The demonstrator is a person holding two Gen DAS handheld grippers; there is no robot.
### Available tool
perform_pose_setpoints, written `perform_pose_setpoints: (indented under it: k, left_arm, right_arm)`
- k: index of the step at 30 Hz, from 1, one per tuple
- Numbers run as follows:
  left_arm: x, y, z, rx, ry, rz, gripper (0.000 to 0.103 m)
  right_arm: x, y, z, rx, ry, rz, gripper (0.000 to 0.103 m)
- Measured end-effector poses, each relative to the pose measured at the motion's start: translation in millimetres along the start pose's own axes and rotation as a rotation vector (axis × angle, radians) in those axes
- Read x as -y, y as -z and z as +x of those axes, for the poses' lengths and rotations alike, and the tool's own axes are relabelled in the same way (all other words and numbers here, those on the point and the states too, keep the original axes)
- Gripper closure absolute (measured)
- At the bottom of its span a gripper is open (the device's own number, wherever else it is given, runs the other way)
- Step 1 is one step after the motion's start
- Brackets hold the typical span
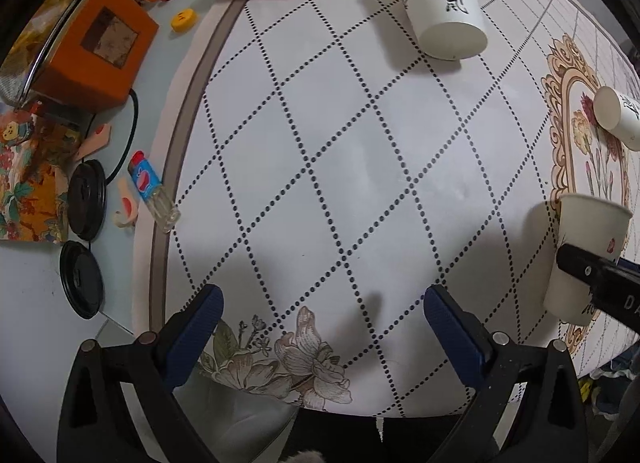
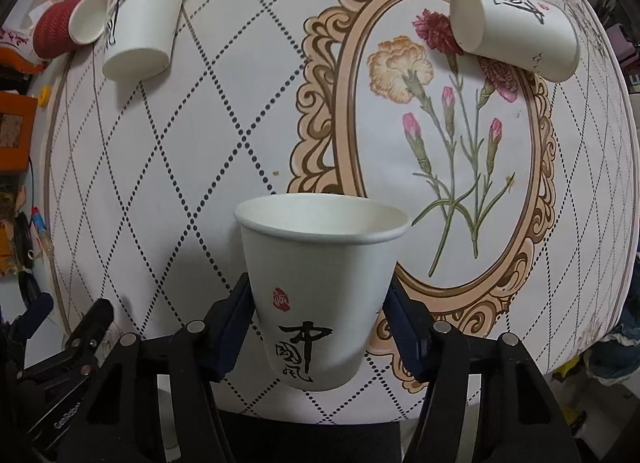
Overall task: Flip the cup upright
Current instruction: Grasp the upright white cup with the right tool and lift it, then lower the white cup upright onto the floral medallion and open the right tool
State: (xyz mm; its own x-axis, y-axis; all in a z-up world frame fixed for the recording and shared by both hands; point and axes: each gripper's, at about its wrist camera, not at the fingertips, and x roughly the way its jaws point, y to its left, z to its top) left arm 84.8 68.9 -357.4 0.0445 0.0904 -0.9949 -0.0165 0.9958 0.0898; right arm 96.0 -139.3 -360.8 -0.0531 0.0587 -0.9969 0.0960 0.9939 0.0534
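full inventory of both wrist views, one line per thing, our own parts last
white paper cup with black calligraphy, upright: 1, white, near table edge, between the right gripper's jaws
white paper cups lying on their sides: 2, white, one far left, one on the flower print
red ribbed paper cup: 1, red, on its side, far left
orange box: 1, orange, left of mat
black round lids: 2, black, left of mat
yellow cap: 1, yellow, left of mat
left gripper: 1, black with blue pads, open, empty
right gripper: 1, black, shut on cup

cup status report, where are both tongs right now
Right tongs shut on white cup, mouth up. Left tongs open, holding nothing. Two white cups and red cup lie tipped, none near the held cup.
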Motion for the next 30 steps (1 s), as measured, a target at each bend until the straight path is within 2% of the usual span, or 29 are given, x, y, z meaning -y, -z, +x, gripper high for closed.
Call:
perform_pose_setpoints:
  k: [5,11,16,18,24,30]
  left_arm:
    - [6,-7,1,-0.016,0.008,0.001,0.001]
    - [8,-24,6,-0.039,0.028,-0.028,0.001]
    - [9,-40,26,-0.041,0.014,-0.037,0.001]
    - [10,-43,33,-0.043,0.010,-0.033,0.001]
    - [19,-41,43,-0.033,-0.008,0.008,0.001]
    - [31,-23,37,-0.008,-0.015,0.042,0.001]
  right_arm:
    - [11,-1,-26,0.126,-0.040,0.021,0.038]
    - [16,-7,-55,0.401,-0.060,0.036,0.038]
    - [6,-20,-47,0.644,0.003,0.029,0.038]
    - [4,-22,-38,0.697,0.034,0.019,0.038]
    - [1,-13,-18,0.740,0.067,-0.028,0.038]
    - [4,9,-18,0.713,0.059,-0.057,0.037]
